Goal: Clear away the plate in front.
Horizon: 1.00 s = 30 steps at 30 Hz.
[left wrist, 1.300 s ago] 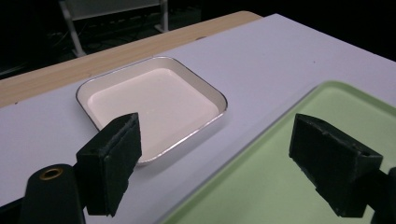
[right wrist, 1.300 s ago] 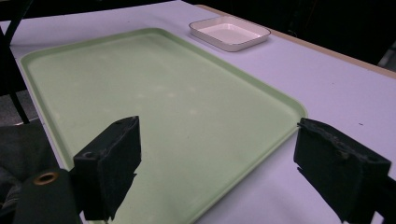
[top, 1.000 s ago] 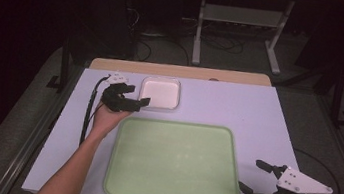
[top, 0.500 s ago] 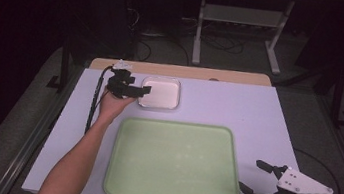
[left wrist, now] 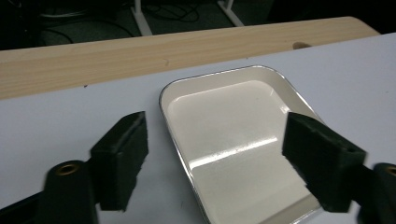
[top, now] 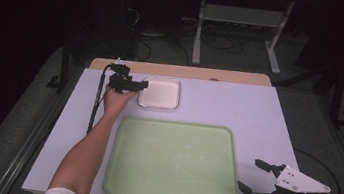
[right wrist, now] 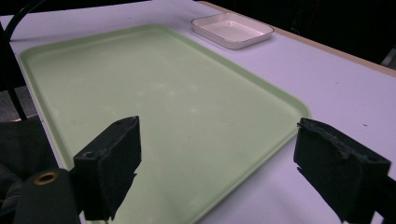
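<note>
The left gripper (top: pixel 137 86), jaws just narrowing yet unclenched, straddles the white dish's (left wrist: pixel 233 140) near-left rim; the right gripper (top: pixel 256 177) gapes beside the green tray (top: pixel 174 160).

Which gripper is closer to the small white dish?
Left. The left gripper is at the white dish, jaws straddling its near edge. The right gripper is far away, beside the green tray.

the left gripper (left wrist: pixel 215 163) sits low over the pale desk (left wrist: pixel 56 116), its black fingers (left wrist: pixel 120 165) spread wide and just now closing a little. the white dish (left wrist: pixel 233 140) lies between them, one finger outside its near rim, the other over its inside. a wooden edge (left wrist: pixel 140 53) runs behind.
</note>
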### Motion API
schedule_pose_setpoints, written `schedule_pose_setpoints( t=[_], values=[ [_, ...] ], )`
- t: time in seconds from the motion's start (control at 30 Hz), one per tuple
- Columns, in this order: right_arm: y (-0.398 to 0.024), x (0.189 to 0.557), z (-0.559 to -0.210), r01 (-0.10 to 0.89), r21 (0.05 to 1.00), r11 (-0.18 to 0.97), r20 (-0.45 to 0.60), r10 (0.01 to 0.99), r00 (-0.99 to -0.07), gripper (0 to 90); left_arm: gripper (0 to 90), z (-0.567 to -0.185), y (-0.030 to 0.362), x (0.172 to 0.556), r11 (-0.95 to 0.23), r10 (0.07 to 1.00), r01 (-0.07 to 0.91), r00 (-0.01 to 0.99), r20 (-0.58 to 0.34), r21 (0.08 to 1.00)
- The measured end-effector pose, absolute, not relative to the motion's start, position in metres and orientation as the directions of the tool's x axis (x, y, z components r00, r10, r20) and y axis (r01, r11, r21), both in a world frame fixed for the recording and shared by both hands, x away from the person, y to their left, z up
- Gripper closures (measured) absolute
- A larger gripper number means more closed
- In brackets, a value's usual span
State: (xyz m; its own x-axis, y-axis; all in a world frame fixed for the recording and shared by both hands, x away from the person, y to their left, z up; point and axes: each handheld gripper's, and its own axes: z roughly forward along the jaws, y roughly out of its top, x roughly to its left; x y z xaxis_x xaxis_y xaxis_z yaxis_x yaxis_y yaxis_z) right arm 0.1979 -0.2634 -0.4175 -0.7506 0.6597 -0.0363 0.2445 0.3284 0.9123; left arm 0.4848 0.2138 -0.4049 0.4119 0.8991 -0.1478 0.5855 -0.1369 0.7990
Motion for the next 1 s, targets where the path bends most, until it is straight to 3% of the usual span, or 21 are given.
schedule_pose_setpoints(
  t=[0.03, 0.13, 0.63, 0.87, 0.9, 1.0],
  values=[
    [-0.263, 0.198, -0.417, 0.242, 0.912, 0.332, -0.04, 0.658, -0.752, 14.3, 26.9, -0.408, 0.212, 0.486, -0.135, 0.898, 0.592, 0.412, -0.154, 0.795],
    [-0.263, 0.197, -0.418, 0.24, 0.912, 0.332, -0.041, 0.657, -0.752, 14.3, 38.7, -0.416, 0.211, 0.491, -0.118, 0.904, 0.629, 0.389, -0.179, 0.769],
    [-0.266, 0.195, -0.418, 0.244, 0.916, 0.318, -0.03, 0.662, -0.749, 15.0, 49.9, -0.442, 0.219, 0.504, -0.027, 0.914, 0.74, 0.291, -0.283, 0.672],
    [-0.265, 0.194, -0.416, 0.233, 0.919, 0.319, -0.039, 0.66, -0.75, 15.6, 63.8, -0.443, 0.216, 0.506, 0.001, 0.921, 0.754, 0.255, -0.295, 0.657],
    [-0.265, 0.194, -0.416, 0.233, 0.919, 0.318, -0.037, 0.659, -0.751, 16.0, 67.3, -0.442, 0.214, 0.505, -0.006, 0.941, 0.753, 0.226, -0.251, 0.658],
    [-0.265, 0.194, -0.416, 0.231, 0.92, 0.317, -0.036, 0.655, -0.755, 17.1, 70.6, -0.444, 0.213, 0.506, 0.022, 0.936, 0.758, 0.214, -0.28, 0.651]
  ],
)
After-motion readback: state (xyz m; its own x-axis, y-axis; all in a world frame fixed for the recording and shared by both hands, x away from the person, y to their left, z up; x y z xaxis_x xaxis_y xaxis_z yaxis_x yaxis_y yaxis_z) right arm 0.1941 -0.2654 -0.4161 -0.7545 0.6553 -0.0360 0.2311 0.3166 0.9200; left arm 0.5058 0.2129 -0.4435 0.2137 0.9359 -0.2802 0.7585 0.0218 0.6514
